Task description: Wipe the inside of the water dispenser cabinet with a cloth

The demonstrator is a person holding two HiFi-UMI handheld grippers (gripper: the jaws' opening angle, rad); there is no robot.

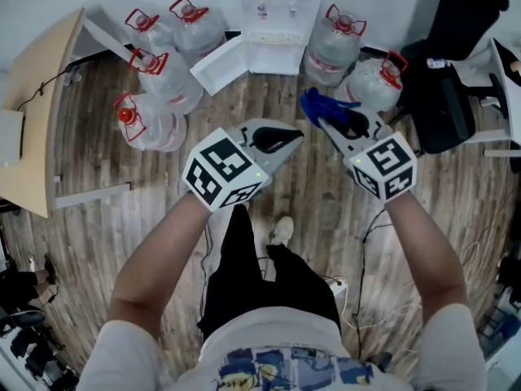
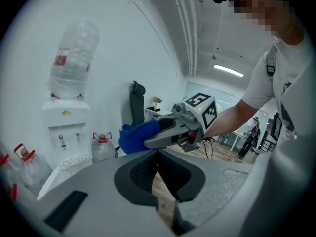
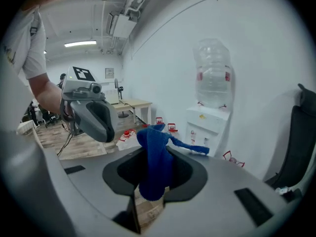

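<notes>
The white water dispenser (image 1: 275,6) stands against the far wall, and its lower cabinet door (image 1: 221,65) is swung open to the left. My right gripper (image 1: 319,119) is shut on a blue cloth (image 1: 321,103), held in the air well short of the cabinet. In the right gripper view the cloth (image 3: 154,162) hangs down between the jaws, with one tail pointing toward the dispenser (image 3: 208,127). My left gripper (image 1: 295,134) hovers beside it, shut with nothing in it. The left gripper view shows the right gripper (image 2: 148,143) and its cloth (image 2: 132,138) just ahead.
Several large water jugs with red handles (image 1: 159,72) stand on the wood floor left of the dispenser, and two more (image 1: 335,46) to its right. A black office chair (image 1: 452,88) is at the right. A wooden desk (image 1: 37,112) runs along the left.
</notes>
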